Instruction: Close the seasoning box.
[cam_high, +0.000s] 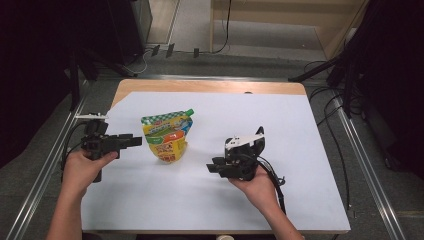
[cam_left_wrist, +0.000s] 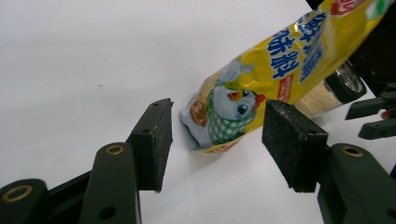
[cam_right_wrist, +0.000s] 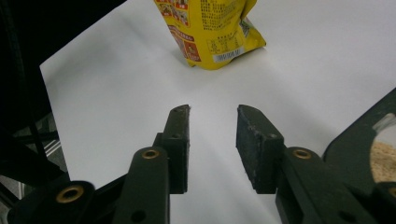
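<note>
Pouch (cam_high: 167, 136) lies at centre-left of my table (cam_high: 300, 125) — left gripper (cam_high: 136, 141) at its nine o'clock, jaws released; right gripper (cam_high: 214, 167) at four o'clock, jaws apart, empty.

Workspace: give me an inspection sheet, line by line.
Surface: white sheet on a wooden table.
Job's things: yellow spouted pouch, lying; a jar of brownish granules sits behind it in the left gripper view.
Clutter: nothing seen.
Grippers: left gripper level beside the pouch, jaws open, not touching; right gripper open on nothing, apart from the pouch.
Cables: one trails from each gripper; more lie on the floor right.
Surroundings: metal rails, dark stands, wooden furniture beyond.
</note>
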